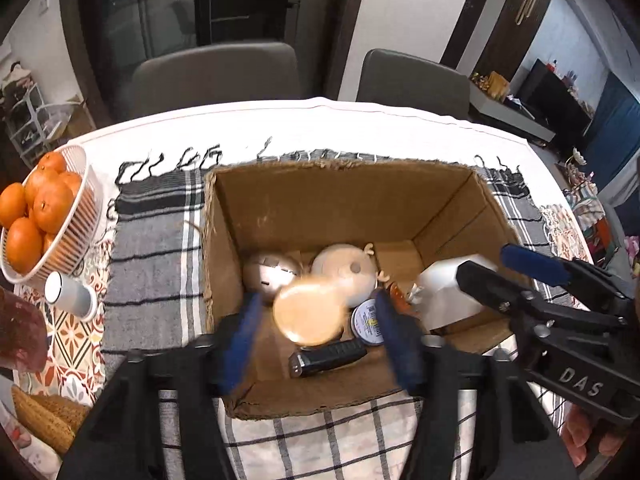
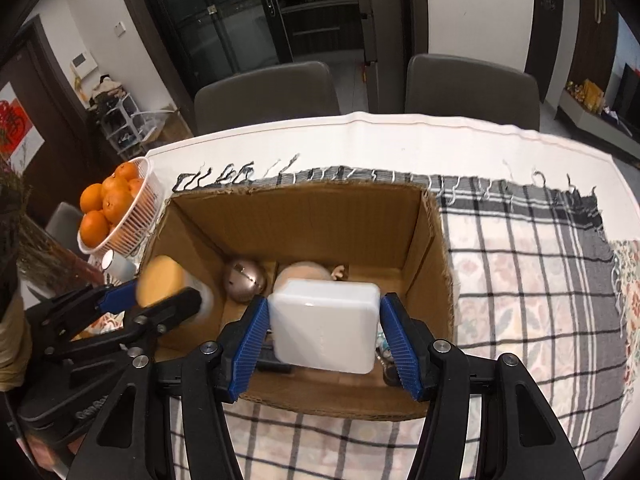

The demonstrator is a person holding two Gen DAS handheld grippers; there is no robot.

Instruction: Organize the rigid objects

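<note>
An open cardboard box (image 1: 280, 196) (image 2: 304, 216) stands on the checked cloth. My left gripper (image 1: 316, 316) is open over it; a blurred orange round object (image 1: 308, 310) (image 2: 160, 284) is between its fingers, apparently falling free. My right gripper (image 2: 324, 332) is open around a white square box (image 2: 326, 326) (image 1: 448, 292), with small gaps on both sides. In the box lie a metallic ball (image 1: 268, 274) (image 2: 244, 280), a cream round toy (image 1: 348, 270), a black cylinder (image 1: 328, 356) and a small round tin (image 1: 366, 320).
A white basket of oranges (image 1: 44, 216) (image 2: 116, 208) and a small white cup (image 1: 68, 292) stand left of the box. Two grey chairs (image 1: 216, 76) are behind the table. A woven item (image 1: 44, 416) lies at the near left.
</note>
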